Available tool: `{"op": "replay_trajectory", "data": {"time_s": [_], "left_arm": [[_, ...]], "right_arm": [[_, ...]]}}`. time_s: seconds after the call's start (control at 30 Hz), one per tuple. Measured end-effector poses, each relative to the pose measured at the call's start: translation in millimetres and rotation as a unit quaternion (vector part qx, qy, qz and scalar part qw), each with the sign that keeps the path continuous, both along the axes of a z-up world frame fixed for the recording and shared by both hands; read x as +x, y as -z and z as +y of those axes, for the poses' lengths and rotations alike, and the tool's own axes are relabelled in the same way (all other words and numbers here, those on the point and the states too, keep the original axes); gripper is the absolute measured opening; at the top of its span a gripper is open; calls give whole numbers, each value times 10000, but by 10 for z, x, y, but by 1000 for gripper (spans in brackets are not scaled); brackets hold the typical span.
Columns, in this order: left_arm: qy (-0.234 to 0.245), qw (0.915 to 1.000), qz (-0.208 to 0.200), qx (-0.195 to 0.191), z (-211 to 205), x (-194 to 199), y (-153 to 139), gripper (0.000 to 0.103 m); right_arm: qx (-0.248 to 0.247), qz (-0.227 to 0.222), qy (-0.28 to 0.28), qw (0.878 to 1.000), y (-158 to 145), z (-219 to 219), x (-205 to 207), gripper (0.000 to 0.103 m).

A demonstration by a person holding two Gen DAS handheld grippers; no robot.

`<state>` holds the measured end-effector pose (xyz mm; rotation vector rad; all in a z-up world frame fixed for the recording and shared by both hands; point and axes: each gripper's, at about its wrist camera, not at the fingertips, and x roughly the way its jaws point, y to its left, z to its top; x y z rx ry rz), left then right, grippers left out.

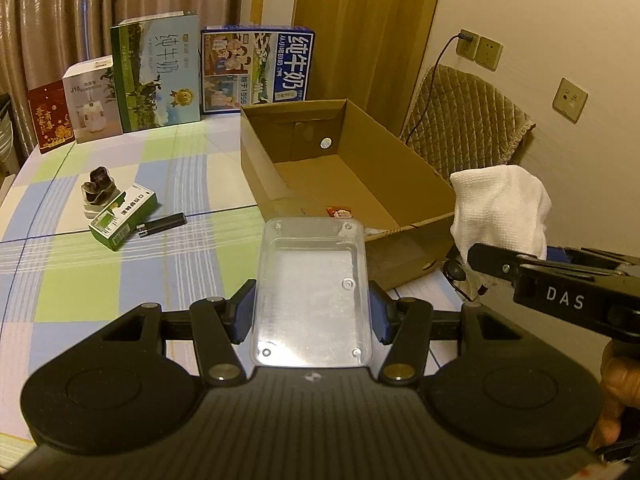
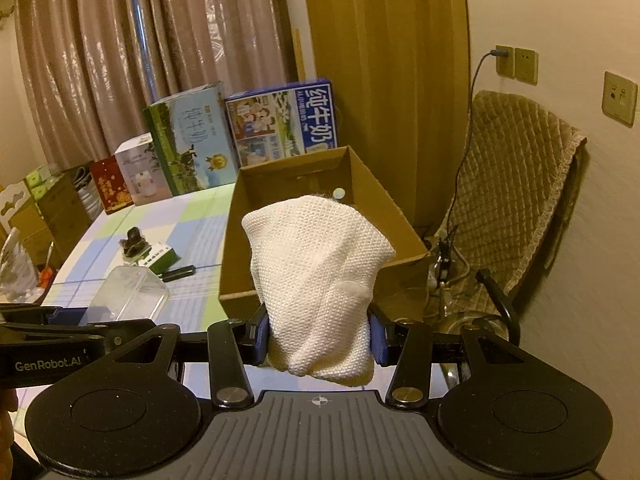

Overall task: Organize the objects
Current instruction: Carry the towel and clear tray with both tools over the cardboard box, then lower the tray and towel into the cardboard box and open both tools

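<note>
Blue-padded left gripper [image 1: 311,312] clamps a clear rectangular plastic container [image 1: 312,292] just before the open brown cardboard box [image 1: 420,184]; the right gripper [image 2: 319,338] pinches a white woven cloth [image 2: 316,280] at that box's near edge. Left of the box lie a green carton [image 1: 122,216] and black stick [image 1: 162,225].

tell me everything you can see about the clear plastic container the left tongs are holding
The container is a clear, rectangular plastic tub with rounded corners and small round marks near its corners. It looks empty. The left tongs are shut on it, blue pads pressed to its two long sides, holding it in the air above the checked tablecloth, just before the cardboard box. In the right wrist view it shows at the left. Nothing else touches it.
</note>
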<state>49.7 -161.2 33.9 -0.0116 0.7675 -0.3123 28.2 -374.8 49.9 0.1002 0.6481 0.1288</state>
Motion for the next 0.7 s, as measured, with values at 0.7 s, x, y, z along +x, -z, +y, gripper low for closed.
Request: {"op": "replay_trajectory", "data": {"time_s": [0.7], "left_arm": [[121,9998,42,-137,-335,726,-65,51]], "right_arm": [[-142,114,-210,9996,-124,-177,988,45]]}}
